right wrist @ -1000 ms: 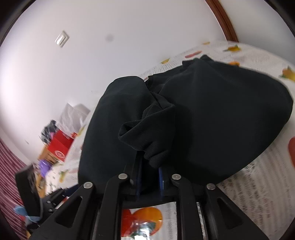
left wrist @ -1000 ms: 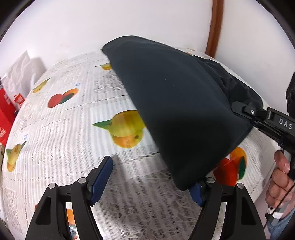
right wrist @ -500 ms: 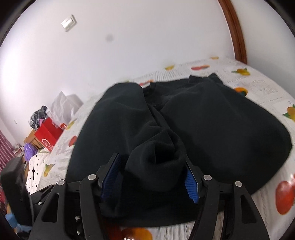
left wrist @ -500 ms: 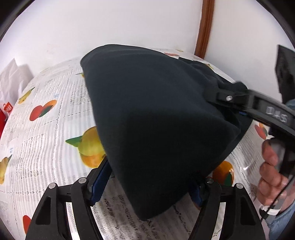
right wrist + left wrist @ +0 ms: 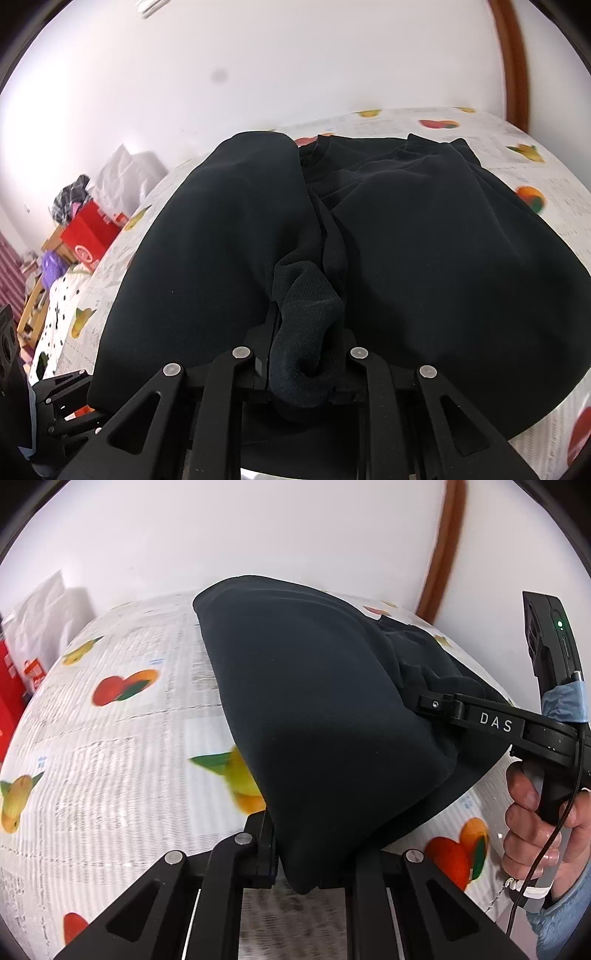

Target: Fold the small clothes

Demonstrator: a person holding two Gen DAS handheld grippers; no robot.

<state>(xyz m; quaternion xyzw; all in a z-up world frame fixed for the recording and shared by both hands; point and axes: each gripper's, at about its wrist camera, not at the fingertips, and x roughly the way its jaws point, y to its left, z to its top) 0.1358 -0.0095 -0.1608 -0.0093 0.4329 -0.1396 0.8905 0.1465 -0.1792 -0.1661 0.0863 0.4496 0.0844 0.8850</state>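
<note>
L gripper (image 5: 312,853): fingers closing, corner of the dark garment (image 5: 314,709) is clamped between them. R gripper (image 5: 301,360): fingers closing, a bunched cuff of the same garment is pinched between them. In the left wrist view the R gripper is seen at right, held by a hand (image 5: 543,823) w/ a light blue sleeve just below.

The garment is spread over the bench (image 5: 110,738), which is covered w/ a white fruit-print cloth; most of the cloth ahead of the R gripper is hidden by it. Neckline is seen at the far side, near the wall (image 5: 295,66).

Beyond the bench edge at left: red box (image 5: 92,236), white bag (image 5: 129,173), a pile of dark cloth and a purple item, blurred. A brown door frame (image 5: 443,550) is seen against the wall at far right.
</note>
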